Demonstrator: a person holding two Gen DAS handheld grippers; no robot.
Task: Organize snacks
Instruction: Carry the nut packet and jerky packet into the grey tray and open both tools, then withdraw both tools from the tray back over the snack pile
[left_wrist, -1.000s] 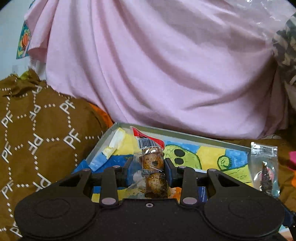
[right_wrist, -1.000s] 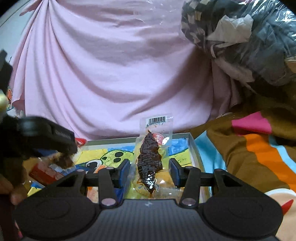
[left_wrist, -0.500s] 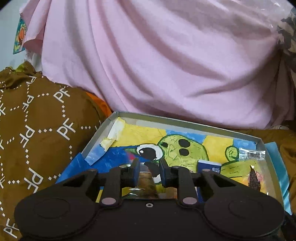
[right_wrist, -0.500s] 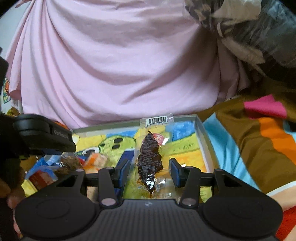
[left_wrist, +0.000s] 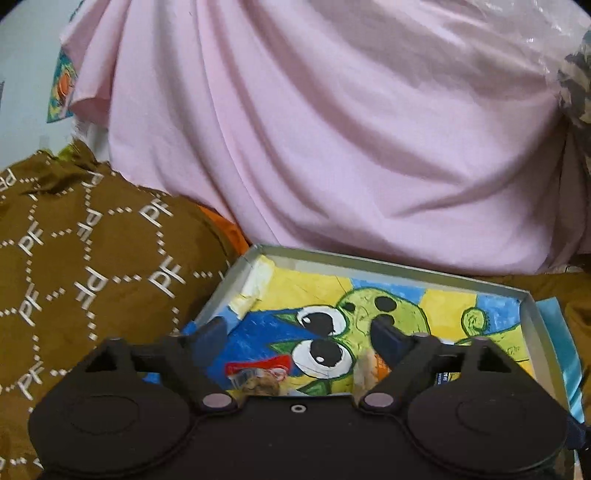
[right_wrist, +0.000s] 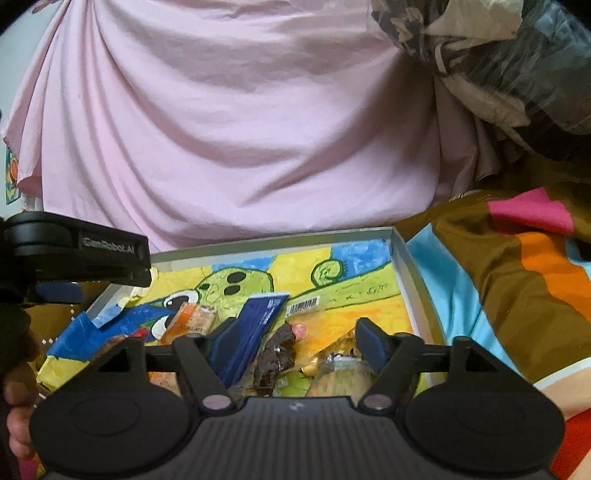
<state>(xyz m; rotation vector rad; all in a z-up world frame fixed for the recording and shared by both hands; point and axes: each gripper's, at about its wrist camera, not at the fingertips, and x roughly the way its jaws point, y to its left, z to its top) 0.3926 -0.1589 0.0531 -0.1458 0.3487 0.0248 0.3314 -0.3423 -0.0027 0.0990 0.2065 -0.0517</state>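
A shallow box (left_wrist: 399, 266) with a painted cartoon bottom lies on the bedding; it also shows in the right wrist view (right_wrist: 402, 258). My left gripper (left_wrist: 299, 332) is open over its left part, above a clear packet of brown snacks with a red top (left_wrist: 260, 376). My right gripper (right_wrist: 295, 334) is open over the box's right part. Between its fingers lies a clear packet of dark dried meat (right_wrist: 275, 356). A dark blue packet (right_wrist: 255, 325), an orange packet (right_wrist: 192, 317) and a gold-wrapped snack (right_wrist: 332, 363) lie around it.
A pink sheet (left_wrist: 332, 129) hangs close behind the box. A brown patterned blanket (left_wrist: 74, 266) rises on the left. Striped bedding (right_wrist: 517, 280) lies to the right, with a plastic-wrapped bundle (right_wrist: 498, 55) above it. The left gripper's body (right_wrist: 74, 251) shows at the right view's left edge.
Both grippers have opened. The left let go of the brown snack packet and the right let go of the dried-meat packet; both packets now lie in the box.
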